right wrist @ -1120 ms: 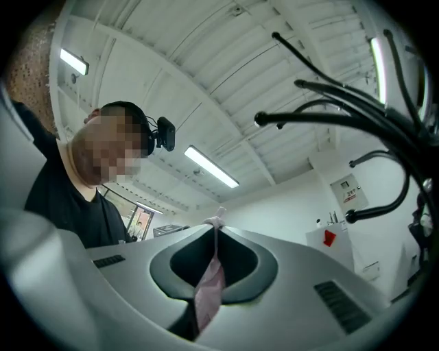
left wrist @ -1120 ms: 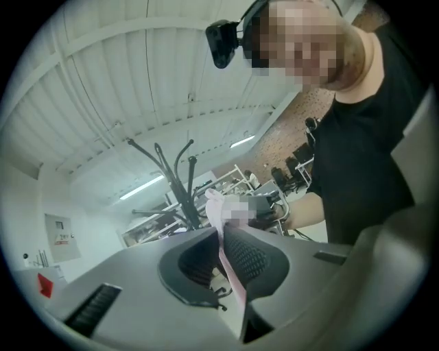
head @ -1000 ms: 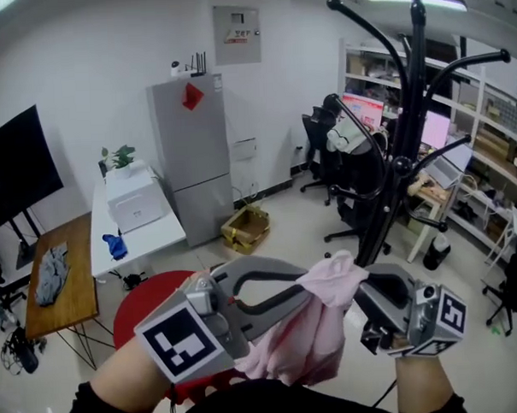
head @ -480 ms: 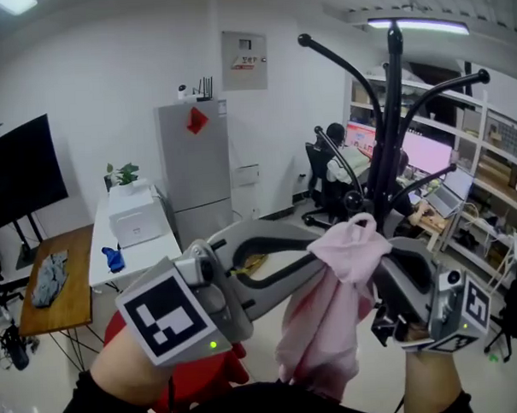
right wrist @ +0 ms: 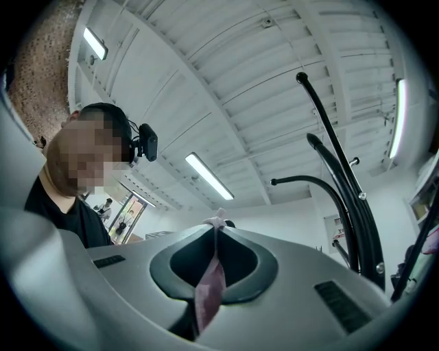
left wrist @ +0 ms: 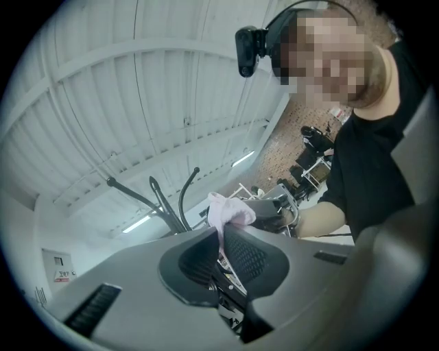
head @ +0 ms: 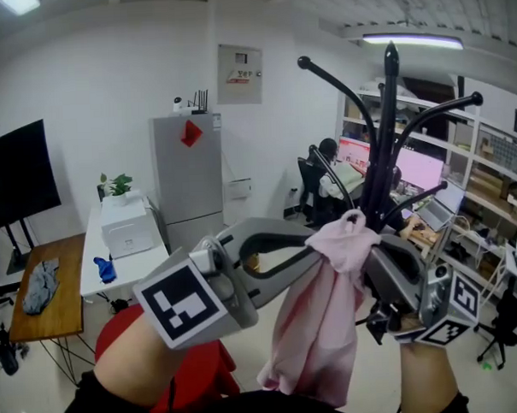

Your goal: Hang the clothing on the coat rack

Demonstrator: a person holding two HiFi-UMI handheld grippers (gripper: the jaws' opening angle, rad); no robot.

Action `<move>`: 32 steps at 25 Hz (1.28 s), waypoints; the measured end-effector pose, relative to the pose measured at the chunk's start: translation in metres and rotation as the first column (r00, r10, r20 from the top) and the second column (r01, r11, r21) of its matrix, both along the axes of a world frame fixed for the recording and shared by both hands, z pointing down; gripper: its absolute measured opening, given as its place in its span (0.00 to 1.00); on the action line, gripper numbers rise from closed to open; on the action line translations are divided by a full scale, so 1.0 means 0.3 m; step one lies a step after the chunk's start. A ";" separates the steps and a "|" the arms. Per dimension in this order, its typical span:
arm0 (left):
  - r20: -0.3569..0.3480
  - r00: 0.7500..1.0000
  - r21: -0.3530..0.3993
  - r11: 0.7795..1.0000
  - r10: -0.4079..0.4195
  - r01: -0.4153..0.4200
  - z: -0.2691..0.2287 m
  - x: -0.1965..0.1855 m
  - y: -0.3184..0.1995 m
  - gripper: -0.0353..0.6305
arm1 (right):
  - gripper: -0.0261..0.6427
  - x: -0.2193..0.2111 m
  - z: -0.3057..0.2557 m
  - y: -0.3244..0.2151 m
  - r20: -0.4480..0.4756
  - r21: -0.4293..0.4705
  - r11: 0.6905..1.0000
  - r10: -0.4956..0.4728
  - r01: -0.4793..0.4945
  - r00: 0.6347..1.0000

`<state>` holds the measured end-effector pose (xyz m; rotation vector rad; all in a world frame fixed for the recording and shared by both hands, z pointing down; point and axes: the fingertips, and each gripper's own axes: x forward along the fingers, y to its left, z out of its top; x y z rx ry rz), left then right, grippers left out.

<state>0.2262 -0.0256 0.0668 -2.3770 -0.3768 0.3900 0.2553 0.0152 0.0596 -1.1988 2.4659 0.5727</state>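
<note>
Aloft, pink garment point(head: 319, 327) pinched in left gripper point(left wrist: 221, 231) and right gripper point(right wrist: 215, 234)

Matt pink cloth garment point(head: 319, 318), glossy black rack point(head: 388, 110)

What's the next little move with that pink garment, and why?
Probably raise the garment higher toward the rack: the left gripper and right gripper are both shut on its top, and the upper hooks stand above and beyond it.
</note>
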 end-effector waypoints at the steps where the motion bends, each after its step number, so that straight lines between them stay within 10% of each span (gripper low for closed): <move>1: 0.002 1.000 -0.002 1.000 -0.001 0.001 0.004 0.006 -0.007 0.08 | 0.06 0.007 0.005 -0.005 0.001 -0.006 1.000 0.003 -0.003 1.000; 32: 0.071 0.994 -0.232 0.970 0.088 -0.070 -0.018 0.062 -0.126 0.08 | 0.06 0.078 -0.007 -0.118 0.051 -0.163 0.985 0.066 -0.057 0.997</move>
